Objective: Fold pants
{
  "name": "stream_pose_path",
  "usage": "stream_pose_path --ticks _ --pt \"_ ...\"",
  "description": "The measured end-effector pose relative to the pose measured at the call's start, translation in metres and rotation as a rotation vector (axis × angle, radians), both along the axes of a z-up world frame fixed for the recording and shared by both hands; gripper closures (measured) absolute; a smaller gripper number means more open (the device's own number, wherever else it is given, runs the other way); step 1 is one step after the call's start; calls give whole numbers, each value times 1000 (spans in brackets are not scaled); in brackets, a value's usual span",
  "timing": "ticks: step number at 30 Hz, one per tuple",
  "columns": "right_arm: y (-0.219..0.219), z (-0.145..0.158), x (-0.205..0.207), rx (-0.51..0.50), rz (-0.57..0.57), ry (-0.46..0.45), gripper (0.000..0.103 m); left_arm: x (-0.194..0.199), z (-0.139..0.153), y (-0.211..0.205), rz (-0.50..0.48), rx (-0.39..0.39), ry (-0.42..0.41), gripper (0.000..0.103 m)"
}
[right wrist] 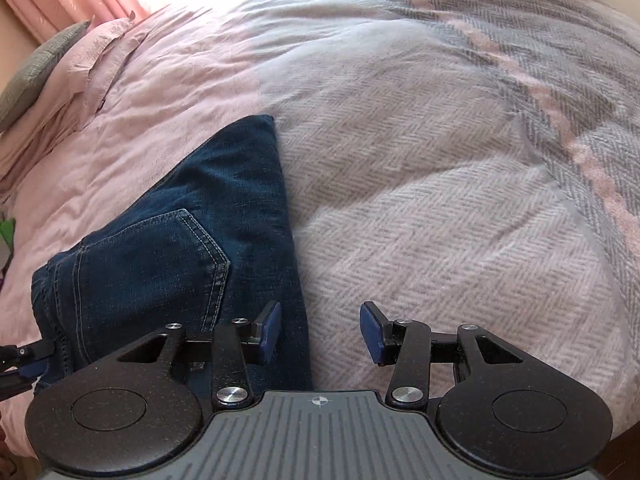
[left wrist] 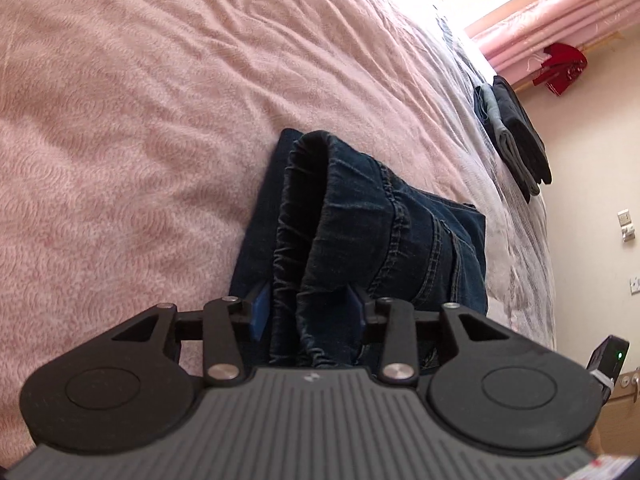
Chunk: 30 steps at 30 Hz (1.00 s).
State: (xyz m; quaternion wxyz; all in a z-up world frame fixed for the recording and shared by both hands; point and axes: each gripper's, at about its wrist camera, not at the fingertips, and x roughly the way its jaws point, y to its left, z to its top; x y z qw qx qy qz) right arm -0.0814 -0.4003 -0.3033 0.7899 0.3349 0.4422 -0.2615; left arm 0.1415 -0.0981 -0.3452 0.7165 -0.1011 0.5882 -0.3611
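Dark blue jeans (left wrist: 400, 220) lie folded in a compact bundle on the bed. My left gripper (left wrist: 308, 308) stands open at the near end of the bundle, and the gathered waistband fills the gap between its blue pads. In the right wrist view the jeans (right wrist: 168, 248) show a back pocket facing up. My right gripper (right wrist: 320, 332) is open over the bundle's right edge: its left pad is above the denim, its right pad above the blanket, and nothing is gripped. Part of the left gripper (right wrist: 16, 356) shows at the far left edge, by the waistband.
The bed carries a pink cover (left wrist: 140, 120) and a grey herringbone blanket (right wrist: 440, 160). A stack of folded dark and grey clothes (left wrist: 516, 136) sits near the bed's far edge. A grey pillow (right wrist: 36, 68) lies at the head. Pink curtains (left wrist: 560, 20) hang at the window.
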Motion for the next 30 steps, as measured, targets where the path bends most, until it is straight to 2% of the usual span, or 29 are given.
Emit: stream_pose_path --ticks 3,5,7,9,11,13,15,17,19,21,23,26,30 --pt "1 2 2 -5 40 -9 66 -3 15 -6 -31 15 -68 91" --pt "4 6 5 13 71 -34 77 -1 29 -3 -19 -6 -100 97" --pt "11 12 10 24 102 -69 78 0 42 0 -15 -24 -160 97" --pt "24 18 22 -35 167 -49 78 3 45 1 -19 2 -205 97" --pt "33 13 33 -82 210 -22 78 8 28 -2 -16 51 -189 95" --pt "38 5 39 -111 229 -3 78 11 9 -2 -18 83 -184 89" --pt "38 6 41 -126 251 12 78 15 8 1 5 85 -141 89" --pt "34 14 38 -119 254 12 78 16 25 2 7 103 -169 91" --pt "27 28 34 -146 231 -22 78 15 52 2 9 121 -257 91" --pt "21 41 36 -219 220 -61 78 15 75 -10 -30 136 -342 91" --pt "15 44 50 -299 237 -67 78 15 83 -36 -107 143 -397 91" --pt "7 40 77 -381 273 -88 78 5 73 -77 -216 176 -486 90" --pt "2 15 111 -458 370 -122 78 -3 31 -95 -255 265 -576 89"
